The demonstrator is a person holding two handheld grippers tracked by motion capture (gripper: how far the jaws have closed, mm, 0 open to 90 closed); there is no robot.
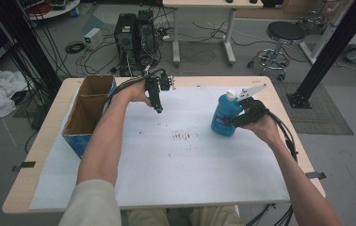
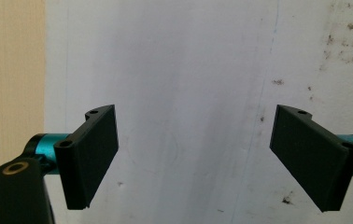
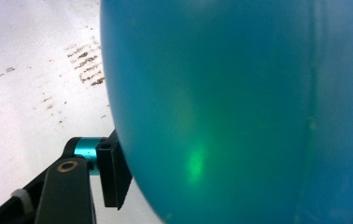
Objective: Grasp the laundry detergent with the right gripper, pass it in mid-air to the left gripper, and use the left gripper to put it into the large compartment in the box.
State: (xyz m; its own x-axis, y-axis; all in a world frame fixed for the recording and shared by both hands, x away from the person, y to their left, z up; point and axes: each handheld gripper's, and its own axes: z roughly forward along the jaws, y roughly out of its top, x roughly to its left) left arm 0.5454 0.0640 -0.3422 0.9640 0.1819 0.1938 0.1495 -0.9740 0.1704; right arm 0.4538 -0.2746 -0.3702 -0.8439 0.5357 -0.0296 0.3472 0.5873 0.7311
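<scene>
A blue bottle [image 1: 222,109] with a white cap stands upright on the right part of the white sheet [image 1: 181,169]. My right gripper [image 1: 232,120] comes at it from the right and is shut on its body. In the right gripper view the bottle [image 3: 240,107] fills the space between the jaws, and one black pad [image 3: 114,175] lies against its side; the other pad is hidden. My left gripper [image 1: 158,109] points down over the far middle of the sheet. Its jaws [image 2: 207,156] stand wide open with bare sheet between them.
An open cardboard box [image 1: 79,96] with a blue side stands along the table's left edge, near my left forearm. Dark smudges [image 1: 184,136] mark the sheet's middle. The wooden table edge [image 1: 44,141] frames the sheet. Computer towers [image 1: 136,37] and a stool [image 1: 284,35] stand beyond the table.
</scene>
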